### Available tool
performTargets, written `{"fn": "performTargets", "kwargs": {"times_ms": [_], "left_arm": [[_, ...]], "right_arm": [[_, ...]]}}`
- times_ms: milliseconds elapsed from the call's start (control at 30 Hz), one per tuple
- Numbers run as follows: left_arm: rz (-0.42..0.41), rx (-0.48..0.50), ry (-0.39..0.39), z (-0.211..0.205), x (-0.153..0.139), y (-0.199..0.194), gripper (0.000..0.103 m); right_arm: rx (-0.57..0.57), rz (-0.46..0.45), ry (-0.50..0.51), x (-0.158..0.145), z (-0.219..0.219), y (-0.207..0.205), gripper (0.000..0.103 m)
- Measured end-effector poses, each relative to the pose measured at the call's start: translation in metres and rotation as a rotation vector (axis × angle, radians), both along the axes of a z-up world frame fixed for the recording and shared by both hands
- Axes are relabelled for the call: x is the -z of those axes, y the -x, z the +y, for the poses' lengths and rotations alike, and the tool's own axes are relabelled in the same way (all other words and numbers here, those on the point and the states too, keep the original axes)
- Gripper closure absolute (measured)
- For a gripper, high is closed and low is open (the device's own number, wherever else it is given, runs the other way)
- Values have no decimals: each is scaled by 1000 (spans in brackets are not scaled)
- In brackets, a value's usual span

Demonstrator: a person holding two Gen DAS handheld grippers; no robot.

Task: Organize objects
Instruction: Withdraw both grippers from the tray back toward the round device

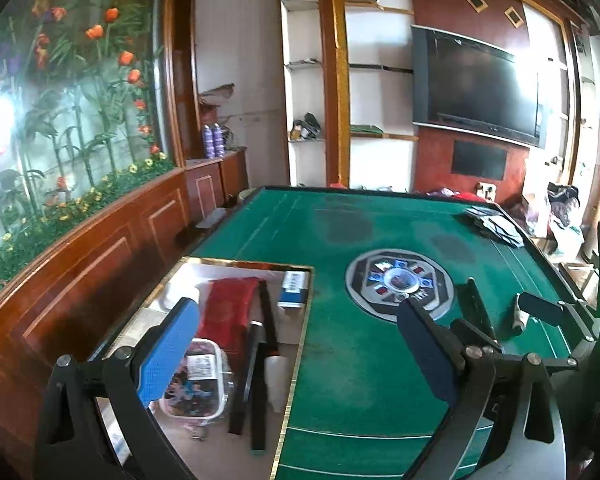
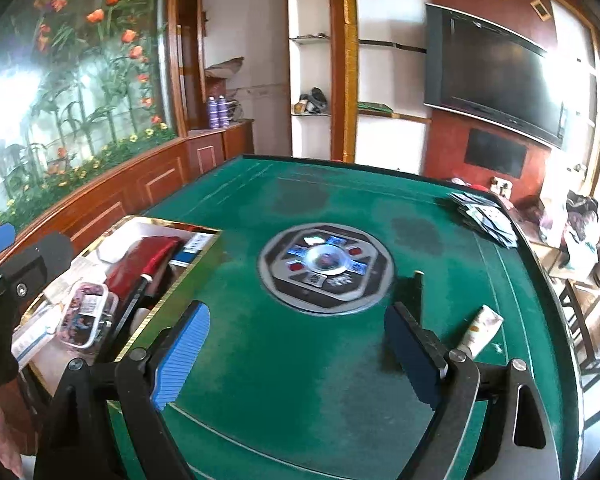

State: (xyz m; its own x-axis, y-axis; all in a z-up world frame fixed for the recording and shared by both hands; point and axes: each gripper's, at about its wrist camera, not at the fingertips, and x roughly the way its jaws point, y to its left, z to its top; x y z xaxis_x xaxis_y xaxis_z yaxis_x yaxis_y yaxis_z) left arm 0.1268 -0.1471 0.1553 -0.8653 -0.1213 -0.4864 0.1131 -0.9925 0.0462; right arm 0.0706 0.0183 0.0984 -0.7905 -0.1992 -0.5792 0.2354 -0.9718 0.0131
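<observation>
A gold-rimmed box (image 1: 300,320) at the left of the green table (image 1: 356,368) holds a red pouch (image 1: 228,312), a clear tub of colourful bits (image 1: 196,380), a blue-and-white carton (image 1: 294,290) and black sticks. My left gripper (image 1: 296,344) hangs open over the box's right rim, holding nothing. My right gripper (image 2: 298,344) is open wide above bare felt, with nothing between its pads. Just past its right finger a black flat piece (image 2: 418,292) stands, and a cream tube (image 2: 482,328) lies beside it. The box (image 2: 172,296) is to its left.
A round control panel (image 2: 324,268) sits in the table's middle. A pile of cards (image 2: 484,216) lies at the far right edge. A wood-panelled wall runs along the left, and a dark chair (image 2: 588,320) stands off the right side. A hand (image 2: 0,440) shows at the lower left.
</observation>
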Motion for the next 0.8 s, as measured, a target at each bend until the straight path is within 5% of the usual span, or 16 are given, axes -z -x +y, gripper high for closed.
{"fn": "performTargets", "kwargs": {"times_ms": [533,800], "left_arm": [[-121,69,-13,39,33,60,4],[-221,133,-59,67,58,114,4]], "right_arm": [[100,-79,-22,25,53,37,11],[246,-142,-34,31,116,86,11]]}}
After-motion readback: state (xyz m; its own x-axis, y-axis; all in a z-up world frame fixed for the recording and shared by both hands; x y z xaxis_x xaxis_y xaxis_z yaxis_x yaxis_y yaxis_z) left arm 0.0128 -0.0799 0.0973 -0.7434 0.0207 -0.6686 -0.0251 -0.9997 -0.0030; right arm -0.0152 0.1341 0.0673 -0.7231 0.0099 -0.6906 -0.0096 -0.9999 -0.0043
